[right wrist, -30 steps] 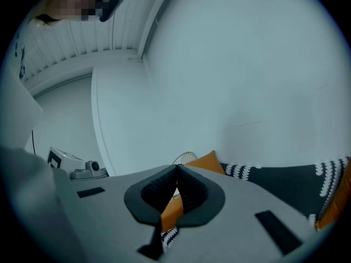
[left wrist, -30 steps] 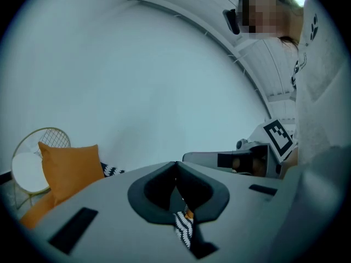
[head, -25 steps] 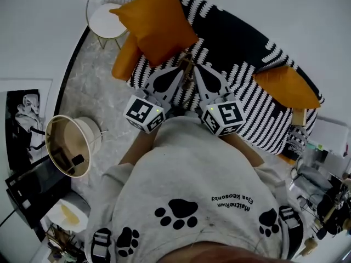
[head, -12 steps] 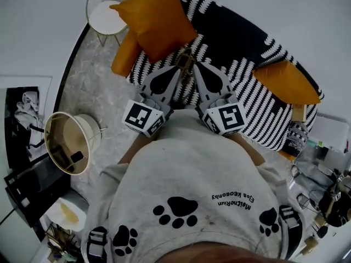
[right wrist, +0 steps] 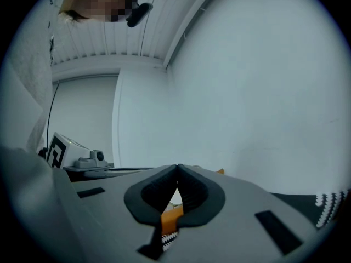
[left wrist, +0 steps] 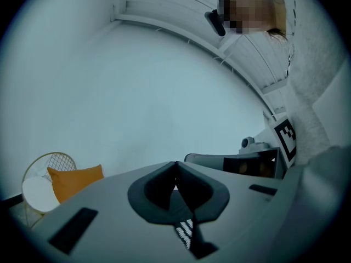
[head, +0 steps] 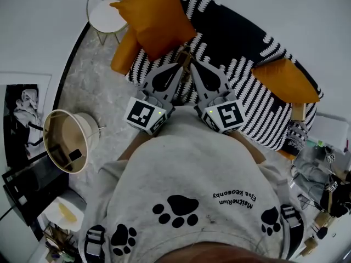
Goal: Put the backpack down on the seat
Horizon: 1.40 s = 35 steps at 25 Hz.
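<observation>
This was a home living room. A sofa (head: 258,100) under a black-and-white striped throw (head: 249,73) carried plump orange cushions (head: 153,18). A gold wire chair (head: 107,12) with a round white seat stood in the corner where plain white walls (head: 33,26) met a grey marble-look floor (head: 93,89). A lamp with a cream drum shade (head: 68,141) stood near a framed black-and-white picture (head: 22,119)

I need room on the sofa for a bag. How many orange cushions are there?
3: one large orange cushion at the sofa's far-left end, a second tucked beside it at the sofa's edge, a third toward the right end. The person's body may hide others.
</observation>
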Each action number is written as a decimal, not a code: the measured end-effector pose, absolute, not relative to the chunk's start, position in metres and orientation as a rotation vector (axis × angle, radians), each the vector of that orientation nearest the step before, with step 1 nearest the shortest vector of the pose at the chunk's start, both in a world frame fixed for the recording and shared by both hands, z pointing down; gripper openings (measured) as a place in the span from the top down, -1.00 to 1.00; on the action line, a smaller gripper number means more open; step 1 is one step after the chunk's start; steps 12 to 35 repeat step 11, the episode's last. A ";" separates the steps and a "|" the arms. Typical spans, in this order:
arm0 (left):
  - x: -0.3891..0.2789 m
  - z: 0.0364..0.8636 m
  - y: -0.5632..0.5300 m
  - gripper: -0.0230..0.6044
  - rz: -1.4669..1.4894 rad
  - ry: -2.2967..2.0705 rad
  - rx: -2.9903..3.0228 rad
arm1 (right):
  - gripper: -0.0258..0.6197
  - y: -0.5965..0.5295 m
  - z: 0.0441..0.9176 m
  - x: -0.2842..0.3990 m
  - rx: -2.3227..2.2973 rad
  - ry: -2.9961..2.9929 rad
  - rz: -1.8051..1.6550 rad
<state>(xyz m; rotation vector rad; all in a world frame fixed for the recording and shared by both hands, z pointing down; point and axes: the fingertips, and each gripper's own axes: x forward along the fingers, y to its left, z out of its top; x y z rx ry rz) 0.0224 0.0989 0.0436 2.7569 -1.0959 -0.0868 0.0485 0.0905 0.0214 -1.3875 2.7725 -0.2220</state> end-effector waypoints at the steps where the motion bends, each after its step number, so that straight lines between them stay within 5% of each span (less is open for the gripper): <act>1: 0.024 0.043 0.100 0.87 -0.089 -1.096 2.759 | 0.82 0.092 0.022 0.050 -1.385 2.771 -0.229; 35: 0.044 0.043 0.110 0.87 -0.092 -1.099 2.765 | 0.82 0.100 0.021 0.066 -1.350 2.783 -0.239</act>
